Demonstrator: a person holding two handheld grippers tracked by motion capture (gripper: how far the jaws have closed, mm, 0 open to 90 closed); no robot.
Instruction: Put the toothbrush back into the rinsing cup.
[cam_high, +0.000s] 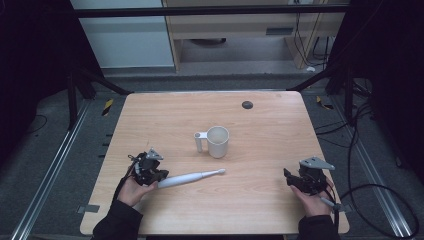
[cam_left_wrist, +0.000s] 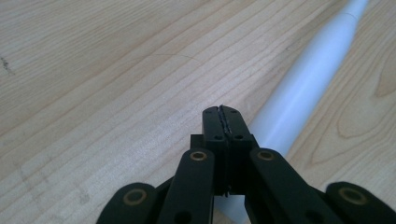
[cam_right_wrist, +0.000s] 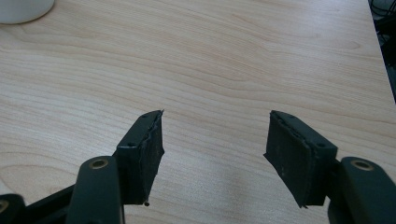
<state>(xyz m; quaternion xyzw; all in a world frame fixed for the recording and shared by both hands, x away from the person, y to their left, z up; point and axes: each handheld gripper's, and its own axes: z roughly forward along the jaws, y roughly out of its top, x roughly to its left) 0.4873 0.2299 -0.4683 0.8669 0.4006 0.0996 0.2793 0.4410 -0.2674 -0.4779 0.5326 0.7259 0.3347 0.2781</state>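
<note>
A white electric toothbrush (cam_high: 192, 177) lies on the wooden table (cam_high: 270, 150), its head pointing right toward the middle. My left gripper (cam_high: 162, 176) sits at the handle end of it, jaws shut pad to pad with nothing between them. In the left gripper view the closed tips (cam_left_wrist: 223, 114) hover just left of the toothbrush handle (cam_left_wrist: 308, 88), which runs under the gripper. A white cup (cam_high: 218, 141) with a side handle stands in the middle of the table. My right gripper (cam_high: 290, 179) rests near the right front, open and empty (cam_right_wrist: 215, 140), over bare wood.
A small black round disc (cam_high: 247, 104) sits near the table's far edge. The cup's base (cam_right_wrist: 23, 9) shows at the top left of the right gripper view. Dark floor, cables and metal rails surround the table.
</note>
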